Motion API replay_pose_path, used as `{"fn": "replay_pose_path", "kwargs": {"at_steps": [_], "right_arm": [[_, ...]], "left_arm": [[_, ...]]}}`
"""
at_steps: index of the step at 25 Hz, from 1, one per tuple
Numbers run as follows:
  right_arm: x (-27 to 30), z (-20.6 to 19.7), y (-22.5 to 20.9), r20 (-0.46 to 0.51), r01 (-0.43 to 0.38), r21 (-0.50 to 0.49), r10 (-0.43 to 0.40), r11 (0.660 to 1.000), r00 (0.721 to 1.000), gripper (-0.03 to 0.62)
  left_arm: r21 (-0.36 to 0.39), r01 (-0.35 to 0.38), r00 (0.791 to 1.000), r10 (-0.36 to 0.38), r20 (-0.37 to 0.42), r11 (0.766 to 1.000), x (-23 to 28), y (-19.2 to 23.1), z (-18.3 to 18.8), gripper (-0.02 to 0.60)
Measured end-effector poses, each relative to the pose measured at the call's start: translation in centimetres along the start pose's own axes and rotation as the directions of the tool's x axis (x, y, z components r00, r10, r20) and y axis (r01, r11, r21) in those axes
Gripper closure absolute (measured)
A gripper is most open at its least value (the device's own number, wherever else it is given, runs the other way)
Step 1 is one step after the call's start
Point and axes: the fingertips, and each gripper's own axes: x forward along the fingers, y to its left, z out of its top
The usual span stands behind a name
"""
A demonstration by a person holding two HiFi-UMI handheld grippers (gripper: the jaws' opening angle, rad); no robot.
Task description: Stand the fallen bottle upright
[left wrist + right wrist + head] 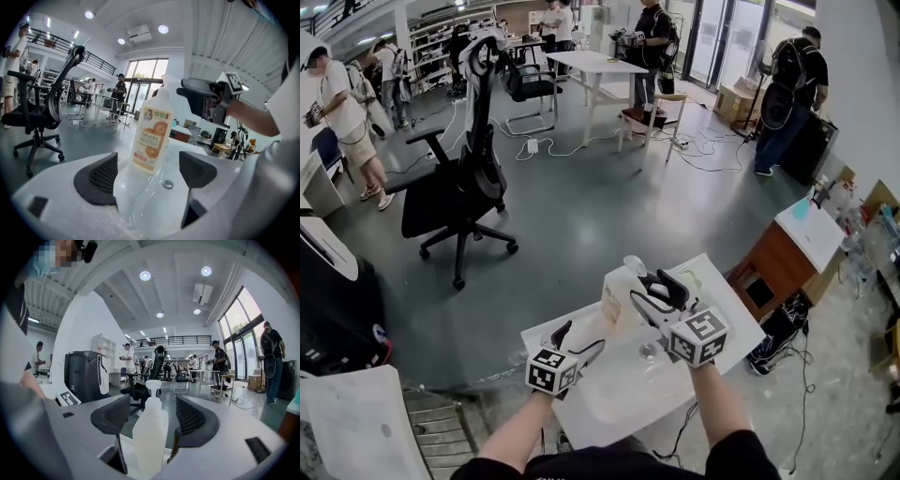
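Note:
A white plastic bottle [617,295] with an orange-fruit label [151,136] stands upright in the white sink basin [609,394], near the drain [167,184]. My right gripper [654,287] is beside the bottle's upper part. In the right gripper view the bottle [150,437] sits between that gripper's [152,417] open jaws, and a gap shows on each side of the pads [110,416]. My left gripper [578,340] hovers open at the basin's near left. The left gripper view has nothing between its [150,176] jaws, with the bottle just beyond them.
A black office chair [459,187] stands on the grey floor to the left. To the right of the sink stands a wooden cabinet [778,267]. A black machine [337,309] sits at the near left. Several people, a white table [591,64] and floor cables are farther back.

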Motion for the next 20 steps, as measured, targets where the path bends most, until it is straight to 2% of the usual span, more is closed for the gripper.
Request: {"fn": "replay_pose_path", "kwargs": {"at_steps": [7,13,14,15,16,20], "right_arm": [[-4.1,0.2,1.3,0.068,0.078,0.099,-0.084,0.992,0.994,0.307],[-7.7,-0.1,4.2,0.122,0.178,0.127,-0.193,0.976,0.974,0.410],[-8.2,-0.2,4.7,0.130,0.192,0.135,-0.209,0.972,0.969,0.423],[-8.7,-0.3,5.2,0.137,0.203,0.141,-0.222,0.969,0.965,0.436],[-9.1,-0.4,5.7,0.142,0.213,0.148,-0.234,0.966,0.962,0.456],[-10.6,-1.3,7.2,0.151,0.267,0.197,-0.298,0.943,0.942,0.515]], "left_arm": [[0.066,0.054,0.992,-0.061,0.111,0.996,-3.7,-1.2,4.4,0.175],[0.153,0.103,0.968,-0.135,0.212,0.983,-8.1,-3.0,7.2,0.191],[0.167,0.104,0.963,-0.142,0.231,0.980,-9.0,-3.1,7.6,0.244],[0.182,0.103,0.957,-0.148,0.249,0.978,-9.9,-3.3,8.0,0.342],[0.198,0.101,0.952,-0.152,0.266,0.975,-10.7,-3.4,8.3,0.413],[0.267,0.100,0.942,-0.178,0.286,0.959,-13.4,-4.0,8.5,0.492]]}}
